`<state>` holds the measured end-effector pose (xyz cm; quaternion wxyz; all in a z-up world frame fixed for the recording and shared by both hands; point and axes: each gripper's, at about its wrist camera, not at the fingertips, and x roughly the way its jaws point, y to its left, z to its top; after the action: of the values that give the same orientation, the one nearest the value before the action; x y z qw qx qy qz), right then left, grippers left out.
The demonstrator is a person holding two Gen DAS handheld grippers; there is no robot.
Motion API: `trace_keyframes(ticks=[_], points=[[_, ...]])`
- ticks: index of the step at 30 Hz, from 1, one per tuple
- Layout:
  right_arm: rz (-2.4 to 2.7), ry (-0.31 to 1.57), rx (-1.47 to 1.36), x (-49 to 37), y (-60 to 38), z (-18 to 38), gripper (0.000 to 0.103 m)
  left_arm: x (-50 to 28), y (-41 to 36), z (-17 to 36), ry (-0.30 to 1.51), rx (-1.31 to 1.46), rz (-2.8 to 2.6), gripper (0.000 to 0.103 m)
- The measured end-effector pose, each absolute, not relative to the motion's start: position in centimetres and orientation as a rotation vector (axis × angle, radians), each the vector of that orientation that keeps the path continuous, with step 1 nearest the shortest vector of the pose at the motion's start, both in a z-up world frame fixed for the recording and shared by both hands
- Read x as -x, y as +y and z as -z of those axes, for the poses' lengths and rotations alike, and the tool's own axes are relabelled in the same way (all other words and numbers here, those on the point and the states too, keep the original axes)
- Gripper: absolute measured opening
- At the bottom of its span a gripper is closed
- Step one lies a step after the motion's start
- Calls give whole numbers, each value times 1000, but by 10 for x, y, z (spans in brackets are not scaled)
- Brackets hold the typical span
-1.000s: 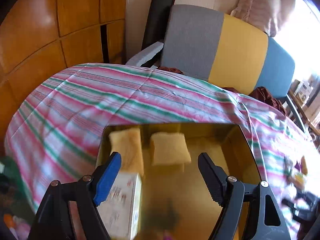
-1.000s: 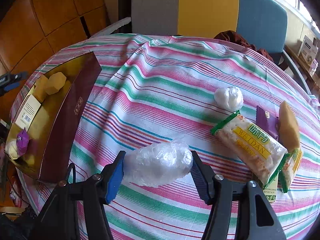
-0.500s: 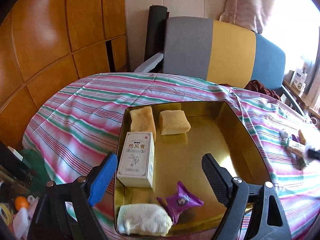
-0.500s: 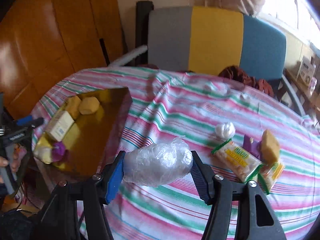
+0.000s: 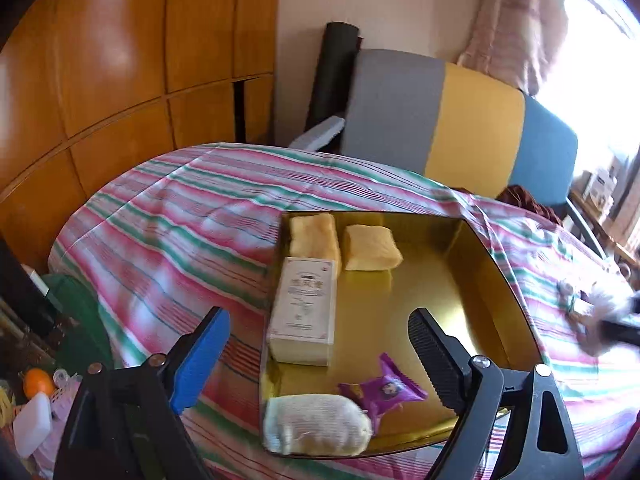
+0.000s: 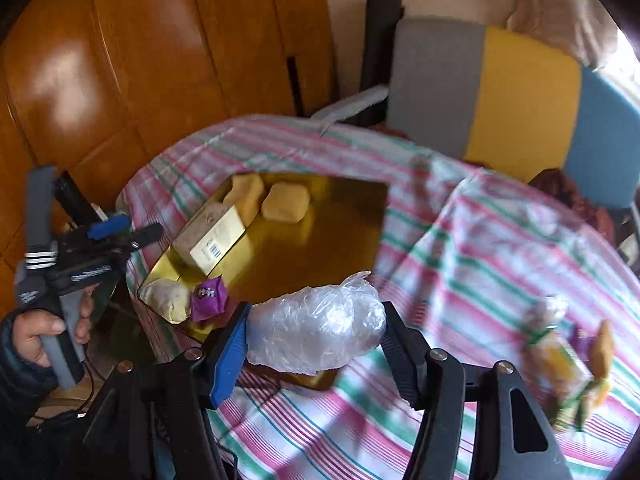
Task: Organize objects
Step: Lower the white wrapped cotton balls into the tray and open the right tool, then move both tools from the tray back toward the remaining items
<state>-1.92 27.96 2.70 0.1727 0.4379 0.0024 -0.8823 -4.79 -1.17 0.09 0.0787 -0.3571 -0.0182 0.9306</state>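
Observation:
A gold tray (image 5: 472,292) (image 6: 320,240) lies on the striped tablecloth. It holds two yellow cakes (image 5: 370,248), a white box (image 5: 304,312), a purple candy (image 5: 380,392) and a pale wrapped snack (image 5: 316,424). My left gripper (image 5: 316,356) is open and empty above the tray's near left edge; it also shows in the right wrist view (image 6: 120,228). My right gripper (image 6: 316,344) is shut on a clear plastic-wrapped bundle (image 6: 316,332), held above the tray's near right corner.
Several wrapped snacks (image 6: 568,360) lie on the cloth at the right. A grey, yellow and blue chair (image 5: 460,128) stands behind the table. Wooden cabinets (image 5: 120,80) are at the left. Clutter (image 5: 36,396) sits below the table's left edge.
My right gripper has carried the wrapped bundle left, from over the cloth to the tray's near corner. My left gripper has pulled back and shifted slightly left of the tray.

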Motion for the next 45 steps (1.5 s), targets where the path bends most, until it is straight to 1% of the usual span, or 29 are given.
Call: trace_keyframes(ticks=[5, 10, 11, 13, 16, 25, 33, 38, 45], points=[[2404, -79, -1393, 77, 239, 23, 63, 48, -36, 3, -94, 1081, -2837, 91], [2387, -92, -1464, 125, 205, 52, 66, 52, -55, 13, -134, 1124, -2854, 91], [2379, -109, -1466, 133, 200, 54, 68, 52, -57, 15, -142, 1131, -2854, 91], [2353, -138, -1469, 148, 190, 56, 78, 55, -60, 19, -156, 1149, -2849, 92], [2399, -143, -1415, 155, 184, 48, 84, 56, -62, 23, -169, 1166, -2843, 93], [2452, -115, -1387, 132, 202, 39, 85, 57, -53, 22, -167, 1155, -2828, 93], [2556, -20, -1329, 78, 222, 23, 85, 49, -33, 10, -100, 1116, -2809, 93], [2625, 9, -1291, 52, 240, 14, 85, 40, -20, 1, -50, 1076, -2801, 95], [2724, -15, -1285, 23, 283, 6, 85, 30, 2, -8, 36, 1035, -2771, 96]])
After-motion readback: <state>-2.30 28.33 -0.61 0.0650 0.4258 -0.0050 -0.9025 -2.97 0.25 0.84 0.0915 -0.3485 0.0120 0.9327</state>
